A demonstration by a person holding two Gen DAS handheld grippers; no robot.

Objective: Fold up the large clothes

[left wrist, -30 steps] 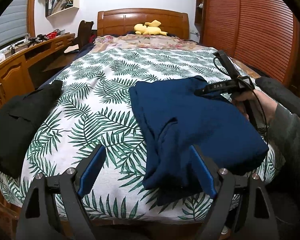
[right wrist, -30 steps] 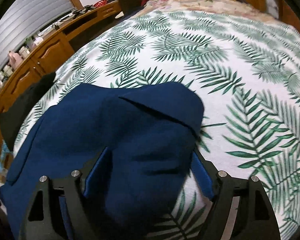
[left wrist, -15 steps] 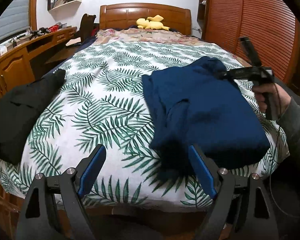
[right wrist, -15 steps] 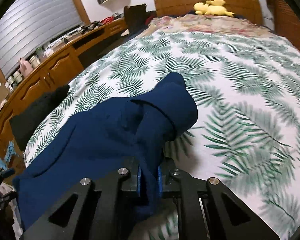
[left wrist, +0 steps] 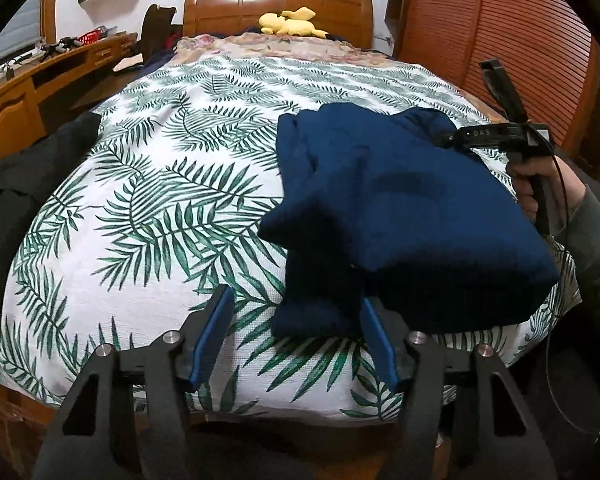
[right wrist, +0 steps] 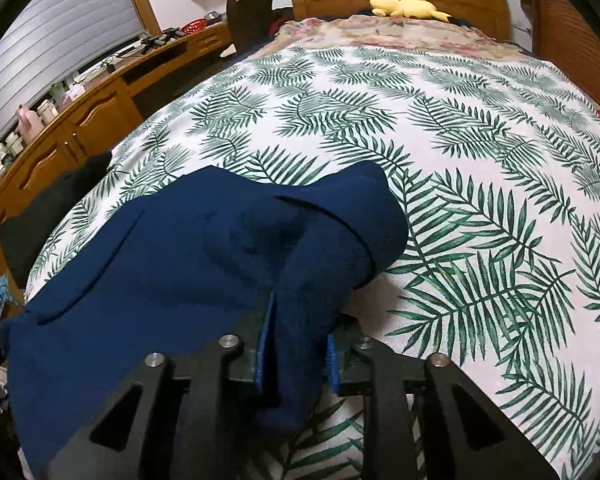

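Lying part-folded near the foot of the leaf-print bed point(left wrist: 148, 208), the navy garment point(left wrist: 400, 200) is judged unfinished: a bunched fold is held between the narrowly parted, just-reopening right gripper point(right wrist: 296, 354), while a hanging corner is bracketed, unpressed, by the closing left gripper point(left wrist: 296, 338).

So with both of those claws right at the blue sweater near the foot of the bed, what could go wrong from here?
1. The right gripper has cloth between its just-opening jaws; the pinch may slip and the fold in the blue sweater sag.
2. The left gripper, jaws just closing around a dangling corner, may catch only part of it, or snag the leaf-print bedspread beneath.
3. The sweater lies close to the bed's foot edge, so a tug toward the person could drag it off.
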